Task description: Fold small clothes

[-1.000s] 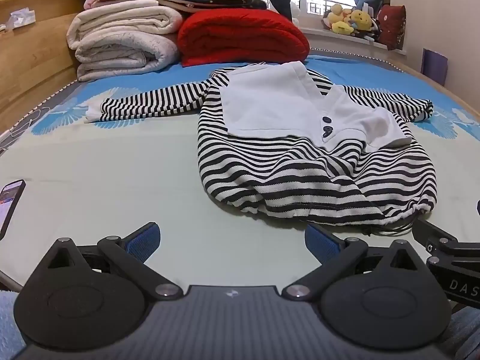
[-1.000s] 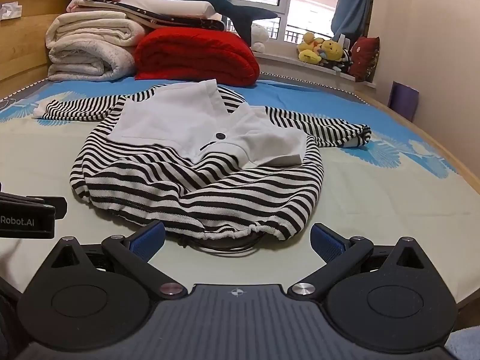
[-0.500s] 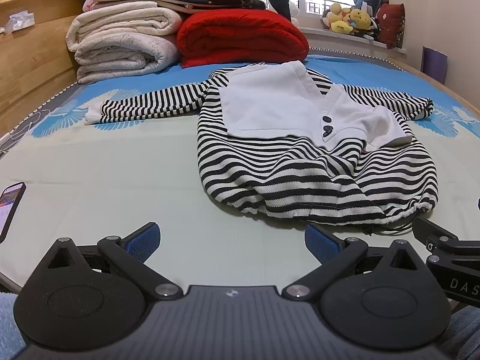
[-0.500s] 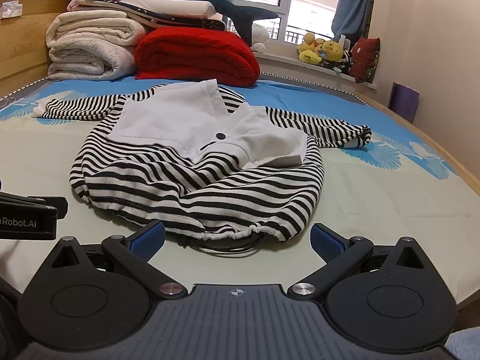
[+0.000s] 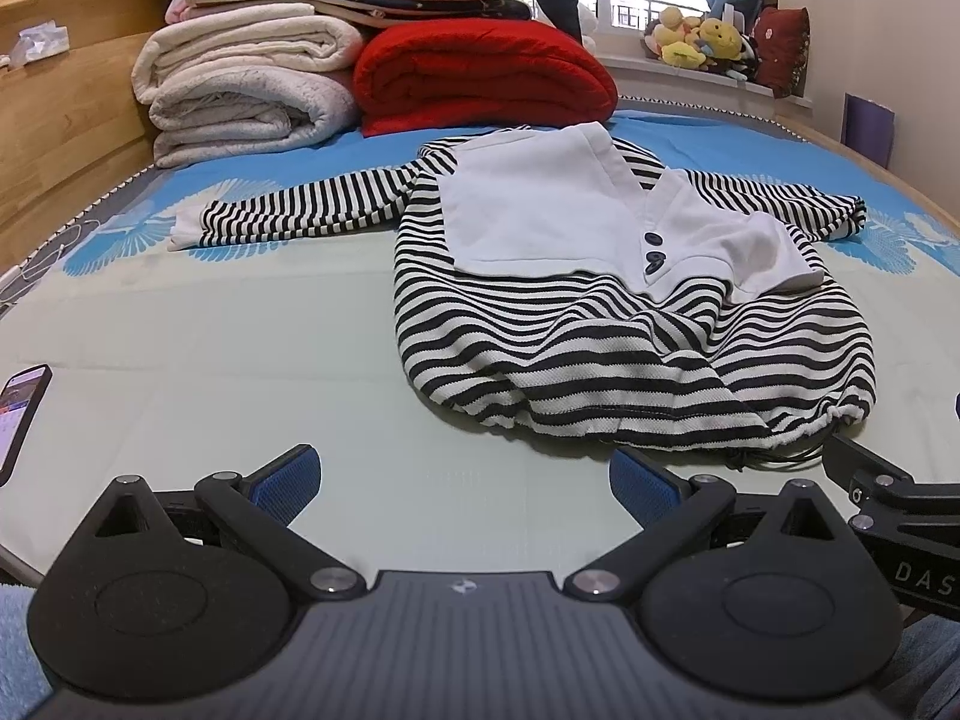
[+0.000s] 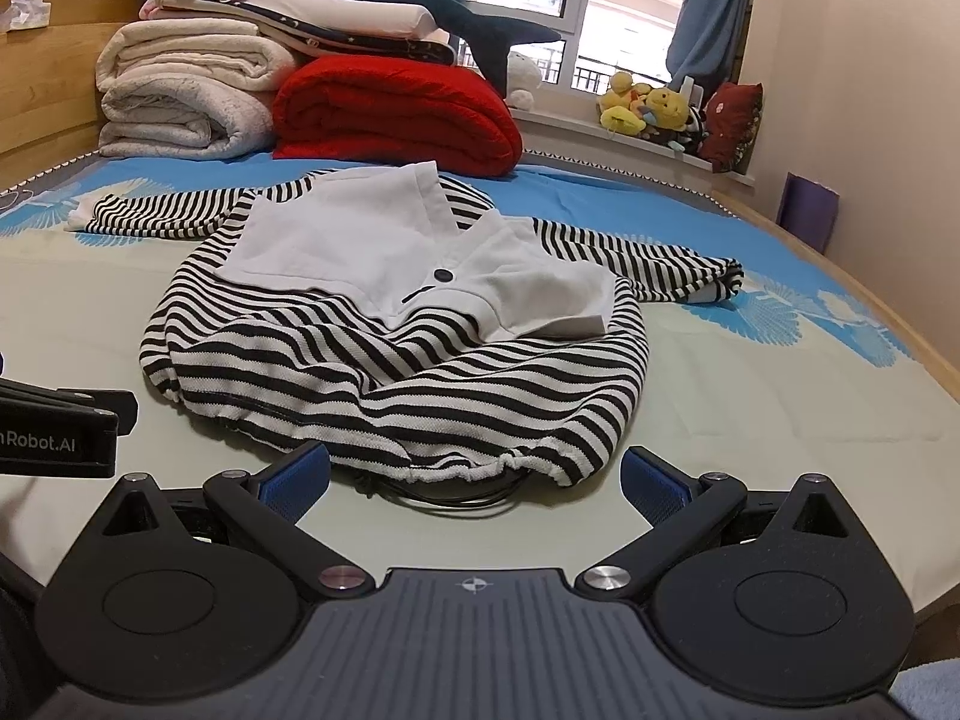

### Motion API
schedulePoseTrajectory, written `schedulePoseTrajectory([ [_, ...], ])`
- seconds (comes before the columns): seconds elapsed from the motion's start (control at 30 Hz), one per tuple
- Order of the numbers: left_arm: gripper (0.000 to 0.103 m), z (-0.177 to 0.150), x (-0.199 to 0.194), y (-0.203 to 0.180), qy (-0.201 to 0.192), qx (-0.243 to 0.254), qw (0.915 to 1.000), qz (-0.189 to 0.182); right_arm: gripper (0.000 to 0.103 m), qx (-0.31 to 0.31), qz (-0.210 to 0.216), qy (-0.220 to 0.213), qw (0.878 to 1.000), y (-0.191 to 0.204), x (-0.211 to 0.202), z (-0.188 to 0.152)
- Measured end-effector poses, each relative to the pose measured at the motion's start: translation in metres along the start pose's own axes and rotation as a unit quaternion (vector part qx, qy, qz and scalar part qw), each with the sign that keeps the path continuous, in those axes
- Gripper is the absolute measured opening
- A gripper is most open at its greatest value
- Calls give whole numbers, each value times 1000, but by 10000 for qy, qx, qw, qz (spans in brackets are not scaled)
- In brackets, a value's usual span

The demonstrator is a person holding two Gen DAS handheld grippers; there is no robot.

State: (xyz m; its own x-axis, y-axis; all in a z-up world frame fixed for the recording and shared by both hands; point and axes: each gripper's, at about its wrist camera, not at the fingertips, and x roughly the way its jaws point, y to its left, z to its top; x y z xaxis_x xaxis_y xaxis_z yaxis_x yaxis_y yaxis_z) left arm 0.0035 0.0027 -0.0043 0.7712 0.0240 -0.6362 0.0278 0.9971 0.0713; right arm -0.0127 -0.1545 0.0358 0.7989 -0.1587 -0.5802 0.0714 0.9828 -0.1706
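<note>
Striped garment [image 5: 630, 312] spread flat on bed sheet [image 5: 240, 348], sleeves out; ahead and right of left gripper [image 5: 465, 471], hem drawstring just ahead of right gripper [image 6: 474, 474]. Both jaws wide apart, holding nothing. Phone [image 5: 21, 408] far left; folded blankets [image 5: 252, 90] beyond.

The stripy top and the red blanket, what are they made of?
The stripy top looks like soft knitted cotton, matte, with a fine ribbed weave showing. The red blanket looks like thick fleece or knit: a fuzzy, dull surface in plump rolls. Neither is certain.
</note>
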Motion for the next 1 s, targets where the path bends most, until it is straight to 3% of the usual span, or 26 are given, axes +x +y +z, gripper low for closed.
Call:
schedulePoseTrajectory([
  [1.0,103,0,0,0,20,3,10000,32,102,-62,22,-1,10000,2,0,0],
])
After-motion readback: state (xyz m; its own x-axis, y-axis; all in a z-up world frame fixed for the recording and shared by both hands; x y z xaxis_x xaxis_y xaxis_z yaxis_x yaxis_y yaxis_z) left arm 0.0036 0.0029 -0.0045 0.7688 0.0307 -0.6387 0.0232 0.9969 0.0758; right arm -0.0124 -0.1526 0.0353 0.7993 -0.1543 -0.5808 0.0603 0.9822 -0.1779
